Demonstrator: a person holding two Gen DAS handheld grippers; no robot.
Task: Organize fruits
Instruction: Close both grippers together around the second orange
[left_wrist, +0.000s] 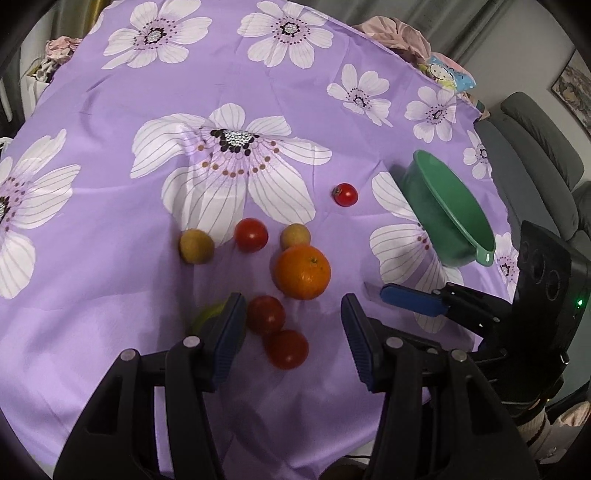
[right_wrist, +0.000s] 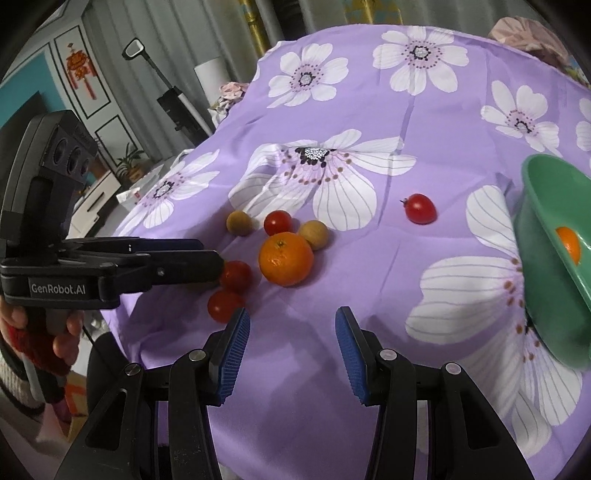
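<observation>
On the purple flowered cloth (left_wrist: 110, 110) lie an orange (left_wrist: 302, 272) (right_wrist: 285, 260), several red tomatoes and two tan round fruits (left_wrist: 196, 246) (right_wrist: 314, 233). My left gripper (left_wrist: 291, 332) (right_wrist: 210, 258) stands open over two tomatoes (left_wrist: 266, 314) (left_wrist: 286, 349), which rest on the cloth between its fingers without being pressed. A green fruit (left_wrist: 205, 317) is half hidden behind its left finger. My right gripper (right_wrist: 291, 339) (left_wrist: 388, 293) is open with only bare cloth between its pads. The green bowl (left_wrist: 448, 214) (right_wrist: 546, 288) at the right holds a second orange (right_wrist: 569, 245).
One tomato (left_wrist: 345, 194) (right_wrist: 420, 208) lies apart, between the cluster and the bowl. A grey sofa (left_wrist: 535, 166) stands past the table's right edge, with bundled clothes (left_wrist: 399, 37) at the far edge. A person's hand (right_wrist: 66, 332) grips the left tool.
</observation>
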